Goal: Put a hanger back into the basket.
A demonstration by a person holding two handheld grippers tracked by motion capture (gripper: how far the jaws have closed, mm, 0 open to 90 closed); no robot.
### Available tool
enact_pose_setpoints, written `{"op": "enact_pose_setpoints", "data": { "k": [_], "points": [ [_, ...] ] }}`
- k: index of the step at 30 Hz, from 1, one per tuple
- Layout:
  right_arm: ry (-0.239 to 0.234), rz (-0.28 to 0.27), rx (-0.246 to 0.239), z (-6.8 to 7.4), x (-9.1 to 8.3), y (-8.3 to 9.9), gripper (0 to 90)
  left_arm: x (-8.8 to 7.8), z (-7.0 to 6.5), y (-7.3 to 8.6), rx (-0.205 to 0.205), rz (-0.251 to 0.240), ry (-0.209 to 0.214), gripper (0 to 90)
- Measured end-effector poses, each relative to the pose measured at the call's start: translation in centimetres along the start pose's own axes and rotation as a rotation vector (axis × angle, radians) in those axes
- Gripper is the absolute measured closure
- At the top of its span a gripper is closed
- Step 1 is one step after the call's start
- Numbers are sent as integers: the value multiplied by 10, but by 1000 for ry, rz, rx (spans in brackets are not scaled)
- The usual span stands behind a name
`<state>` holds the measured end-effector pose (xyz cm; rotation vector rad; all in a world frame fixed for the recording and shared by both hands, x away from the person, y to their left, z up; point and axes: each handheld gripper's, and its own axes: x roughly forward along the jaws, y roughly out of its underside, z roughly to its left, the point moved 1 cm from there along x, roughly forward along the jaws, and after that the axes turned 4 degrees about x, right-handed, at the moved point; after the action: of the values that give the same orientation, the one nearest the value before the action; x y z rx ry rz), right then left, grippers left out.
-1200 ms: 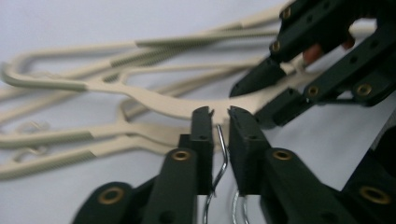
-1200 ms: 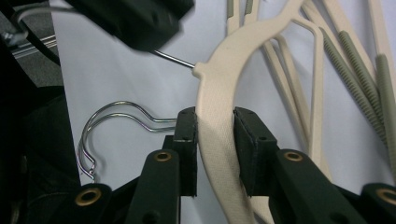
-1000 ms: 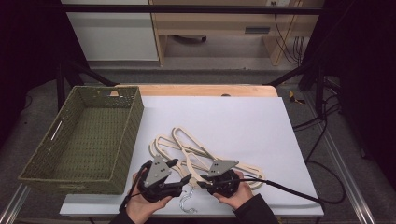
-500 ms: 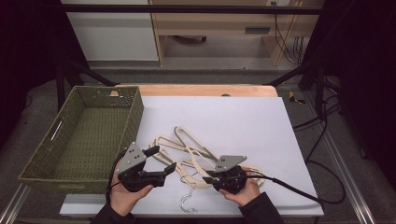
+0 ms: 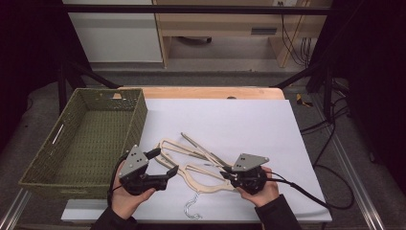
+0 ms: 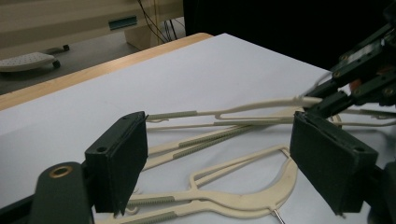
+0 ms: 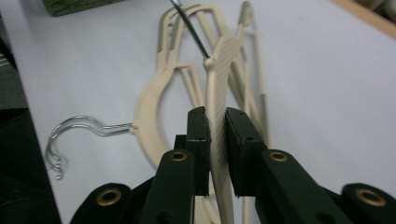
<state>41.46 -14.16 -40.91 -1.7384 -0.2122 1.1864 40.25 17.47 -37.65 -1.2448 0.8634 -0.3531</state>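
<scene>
Cream plastic hanger point(image 7: 219, 93) now sits clenched edge-on in the right hand-held gripper point(image 5: 229, 176), whose jaws have just been closing, lifted slightly off the white bench point(image 5: 239, 120). The left hand-held gripper point(image 5: 162, 162) has drawn back leftwards, released and empty, its jaws having opened. More hangers point(image 5: 191, 152) lie tangled between them; a green wicker basket point(image 5: 136, 115) stands left.

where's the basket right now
In the high view, the green woven basket sits at the table's left edge, just beyond the left gripper and left of the hangers.
</scene>
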Motion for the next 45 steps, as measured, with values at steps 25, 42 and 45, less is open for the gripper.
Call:
{"op": "enact_pose_setpoints", "data": {
  "k": [25, 42, 45],
  "points": [
    [-286, -98, -8, 12, -12, -16, 866, 12, -24, -3, 77, 65, 180, 190],
    [-402, -60, -83, 32, -1, -18, 866, 27, -40, 7, 168, 198, 346, 622],
    [-408, -52, -93, 33, -1, -17, 866, 27, -40, 7, 175, 223, 360, 634]
  ]
}}
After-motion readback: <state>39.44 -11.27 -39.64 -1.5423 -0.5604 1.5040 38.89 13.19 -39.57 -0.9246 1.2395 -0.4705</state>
